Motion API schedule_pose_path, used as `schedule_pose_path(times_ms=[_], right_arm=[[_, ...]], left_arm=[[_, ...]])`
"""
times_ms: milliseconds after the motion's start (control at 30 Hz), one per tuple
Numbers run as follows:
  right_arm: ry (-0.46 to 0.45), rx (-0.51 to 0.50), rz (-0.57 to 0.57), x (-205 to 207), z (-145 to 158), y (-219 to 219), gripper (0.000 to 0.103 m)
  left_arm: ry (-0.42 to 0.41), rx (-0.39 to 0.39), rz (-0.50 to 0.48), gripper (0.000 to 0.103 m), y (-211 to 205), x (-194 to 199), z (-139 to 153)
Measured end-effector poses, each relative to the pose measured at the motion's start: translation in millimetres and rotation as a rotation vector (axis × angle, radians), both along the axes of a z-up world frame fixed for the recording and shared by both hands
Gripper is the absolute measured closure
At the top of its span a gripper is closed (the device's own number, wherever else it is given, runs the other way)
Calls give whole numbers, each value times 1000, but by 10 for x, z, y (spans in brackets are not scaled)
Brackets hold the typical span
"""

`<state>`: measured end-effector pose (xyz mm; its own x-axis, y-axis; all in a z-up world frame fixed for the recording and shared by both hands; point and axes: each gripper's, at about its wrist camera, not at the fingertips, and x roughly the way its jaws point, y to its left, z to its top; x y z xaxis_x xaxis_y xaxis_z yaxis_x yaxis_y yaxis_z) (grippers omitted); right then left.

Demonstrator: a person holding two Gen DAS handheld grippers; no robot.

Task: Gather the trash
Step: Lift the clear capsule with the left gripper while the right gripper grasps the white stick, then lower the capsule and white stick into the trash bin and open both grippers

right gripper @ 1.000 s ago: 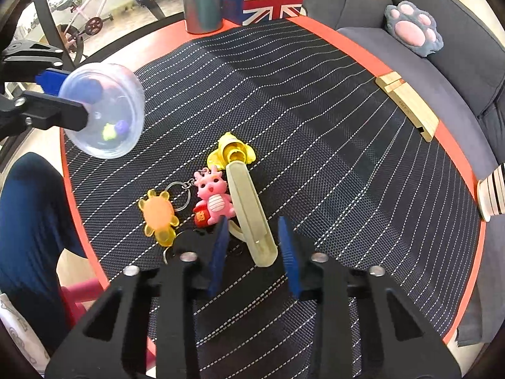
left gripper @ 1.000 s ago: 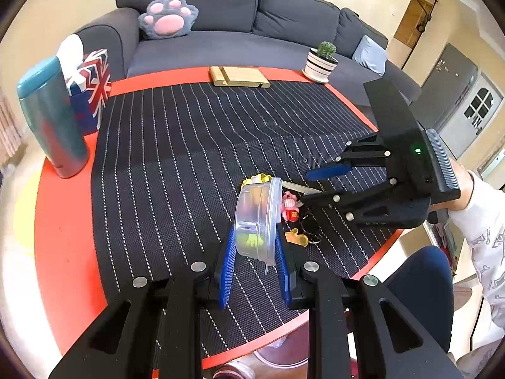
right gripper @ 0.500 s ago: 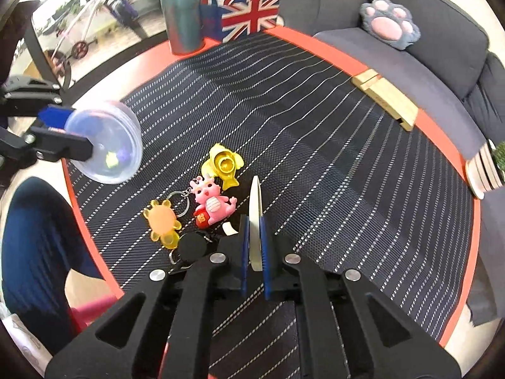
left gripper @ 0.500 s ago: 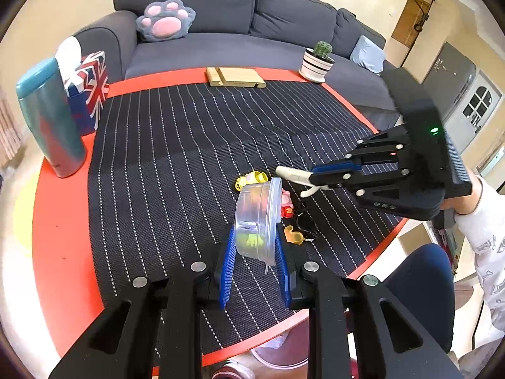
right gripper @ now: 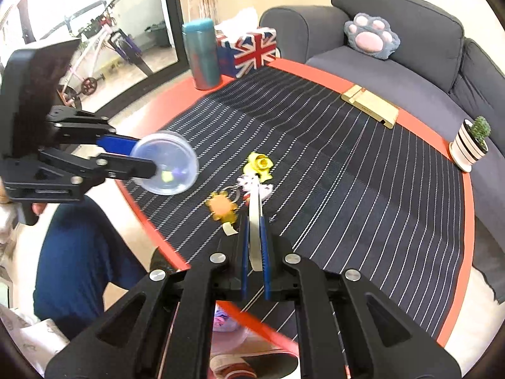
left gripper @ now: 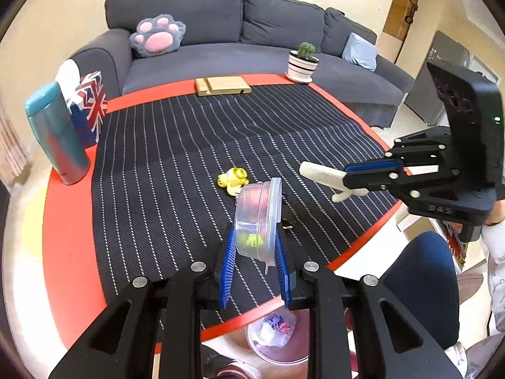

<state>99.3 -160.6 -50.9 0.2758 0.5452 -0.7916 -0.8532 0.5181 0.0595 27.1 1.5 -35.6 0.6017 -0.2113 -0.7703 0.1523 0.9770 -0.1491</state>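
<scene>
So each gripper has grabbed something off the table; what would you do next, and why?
Probably carry the right gripper toward the bin below the table's near edge and drop its load. It is shut on a pale flat plastic piece, already lifted clear of the table, while the left gripper holds the clear round container.

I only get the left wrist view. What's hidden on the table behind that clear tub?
Observer: An orange keyring charm lies on the striped mat, near the table's edge. The clear tub blocks it from you.
Operator: Anything else there?
Observer: A small pale-pink figure, blurred, lies between the charm and the yellow toy.
Operator: And what's off to the left, past the teal bottle?
Observer: A white bicycle stands behind what looks like a glass door.
</scene>
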Motion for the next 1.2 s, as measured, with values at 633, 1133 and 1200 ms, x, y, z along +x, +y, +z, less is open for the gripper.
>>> schedule_pose_path(times_ms=[633, 1133, 1200], right_arm=[[32, 100, 20, -917, 87, -530, 96], [101, 113, 23, -1312, -237, -636, 94], [92, 107, 7, -1309, -246, -626, 56]], left_arm=[[-20, 6, -58, 80, -475, -650, 47], [-13, -8, -48, 80, -536, -1067, -57], [-15, -7, -45, 80, -535, -1081, -56]])
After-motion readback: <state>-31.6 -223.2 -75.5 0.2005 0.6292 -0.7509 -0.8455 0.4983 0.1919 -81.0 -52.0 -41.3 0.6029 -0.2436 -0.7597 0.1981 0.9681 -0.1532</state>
